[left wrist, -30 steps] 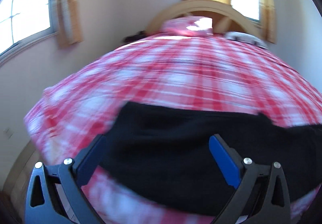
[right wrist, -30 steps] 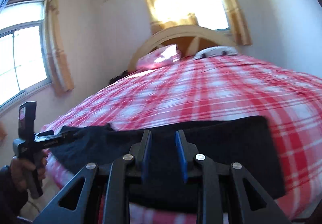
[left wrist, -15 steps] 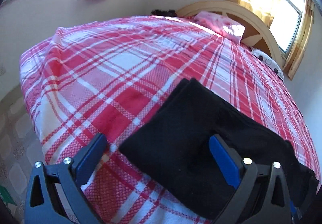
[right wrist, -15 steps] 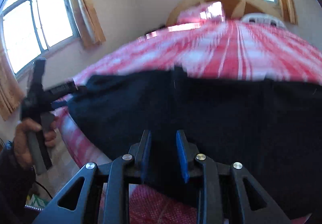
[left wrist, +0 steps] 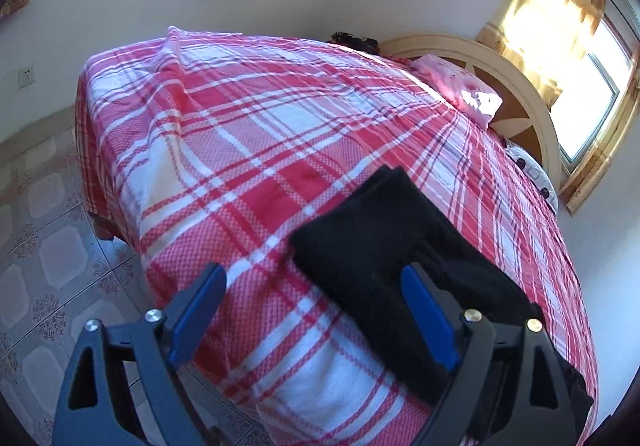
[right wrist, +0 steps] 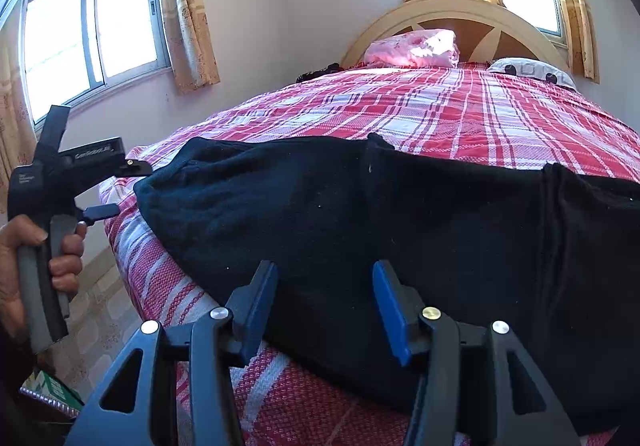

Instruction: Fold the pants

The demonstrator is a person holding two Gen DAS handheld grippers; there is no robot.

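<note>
Red-and-white plaid cotton covers the wide bed (right wrist: 460,113), which fills most of the room between the curved cream wooden headboard (right wrist: 452,11) and the near edge where the person stands. Along that near edge lie the black knit pants (right wrist: 360,213), spread flat lengthwise, one end close to the near left corner of the bed and the rest running off toward the right; from the left side their squared end (left wrist: 372,230) sits a little in from the mattress edge. A pink pillow (right wrist: 416,47) and a white pillow with dark spots (right wrist: 528,70) rest against the headboard at the far edge. The right gripper (right wrist: 325,306) hovers over the near edge of the pants, its blue-padded jaws having just been opening, now parted with the black cloth under the gap and the pads not pressing it. The left gripper (left wrist: 316,320), held in a hand (right wrist: 24,262) off the bed's left corner, has its jaws spread wide though just eased in a little, one pad over bare plaid and the other over the end of the pants, pinching nothing.
</note>
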